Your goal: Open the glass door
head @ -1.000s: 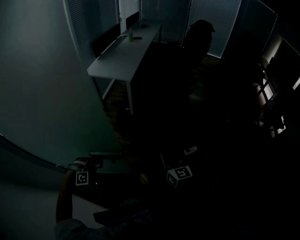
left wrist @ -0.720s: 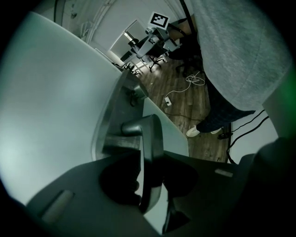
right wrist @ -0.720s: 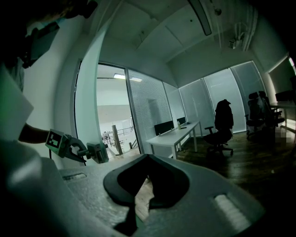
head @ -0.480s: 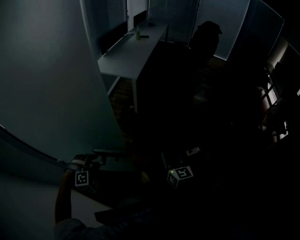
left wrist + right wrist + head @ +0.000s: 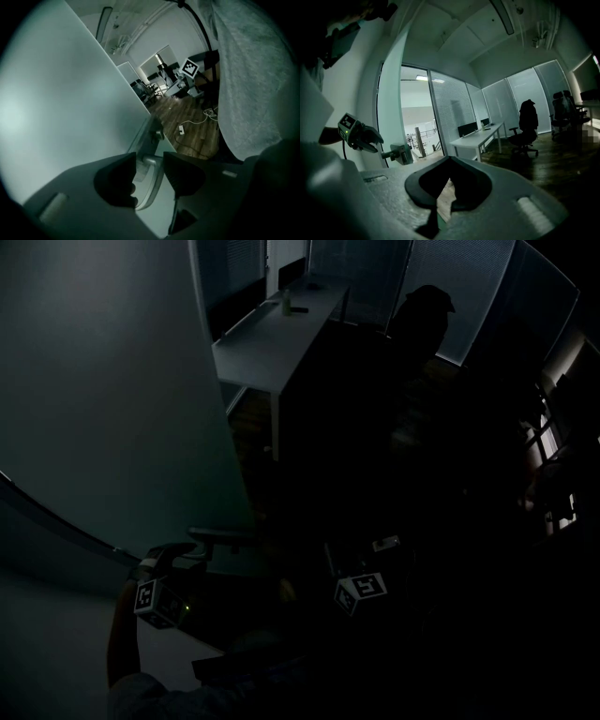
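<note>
Pretty dark in here, but the layout is readable. The glass door (image 5: 103,409) is the big frosted panel filling the left of the head view. From the right hand-held gripper's camera it looks swung open already, with a lit corridor showing past its edge.

The lever handle (image 5: 150,161) sits at that free edge. It's straight ahead of the left hand-held gripper (image 5: 378,143) and lines up with the gap between the jaws in that gripper's own camera. Those jaws have just been opening and now stand wide apart. The lever shows through the gap, but the pads aren't pressing on it, and from the side view the tips look just short of it.

The lever's long axis runs roughly level along the door face in the head view, so any re-grip means coming at it across that line.

The left side is clearly nearer. The right hand-held gripper (image 5: 443,202) hangs back, well apart from the door, its jaws pressed together on nothing.

My guess is the door's basically open — if it needs more swing, the left one is placed for it.
</note>
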{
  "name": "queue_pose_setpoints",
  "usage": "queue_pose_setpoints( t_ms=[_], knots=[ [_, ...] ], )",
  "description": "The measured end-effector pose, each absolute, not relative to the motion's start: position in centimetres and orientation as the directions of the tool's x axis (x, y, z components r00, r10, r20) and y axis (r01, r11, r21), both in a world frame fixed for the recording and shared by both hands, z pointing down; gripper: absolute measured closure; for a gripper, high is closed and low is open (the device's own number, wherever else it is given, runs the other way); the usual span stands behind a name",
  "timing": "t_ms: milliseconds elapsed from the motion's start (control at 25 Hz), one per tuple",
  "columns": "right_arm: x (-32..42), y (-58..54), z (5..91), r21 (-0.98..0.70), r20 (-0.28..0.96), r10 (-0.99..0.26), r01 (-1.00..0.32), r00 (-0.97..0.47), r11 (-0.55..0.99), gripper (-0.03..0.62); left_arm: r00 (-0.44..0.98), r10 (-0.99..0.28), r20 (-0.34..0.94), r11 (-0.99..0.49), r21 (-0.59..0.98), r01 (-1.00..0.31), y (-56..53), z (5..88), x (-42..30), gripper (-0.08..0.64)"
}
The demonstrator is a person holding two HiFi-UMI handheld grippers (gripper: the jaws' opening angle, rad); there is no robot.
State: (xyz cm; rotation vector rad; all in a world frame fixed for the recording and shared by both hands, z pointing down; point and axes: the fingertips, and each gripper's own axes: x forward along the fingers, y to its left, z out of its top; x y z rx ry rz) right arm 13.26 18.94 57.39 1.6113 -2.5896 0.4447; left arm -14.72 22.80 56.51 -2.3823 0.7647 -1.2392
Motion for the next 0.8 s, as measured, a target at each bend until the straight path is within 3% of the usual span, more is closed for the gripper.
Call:
queue_pose_setpoints(
  t_ms=[360, 640, 800],
  knots=[
    [14.1, 19.5, 57.2, -0.223, 0.192, -0.876, -0.889, -0.443, 0.4, 0.591, 0.65, -0.595, 0.472, -0.803, -0.34, -0.489, 22.5, 56.3, -10.9, 0.37],
    [14.7, 20.5, 55.6, -0.22, 0.157, -0.888, -0.892, -0.432, 0.395, 0.591, 0.787, -0.584, 0.2, -0.812, -0.149, -0.564, 23.6, 50.1, -5.0, 0.451],
    [15.2, 20.8, 53.9, -0.212, 0.128, -0.896, -0.894, -0.425, 0.394, 0.591, 0.8, -0.584, 0.134, -0.811, -0.079, -0.579, 23.6, 49.1, -3.2, 0.476]
  ],
)
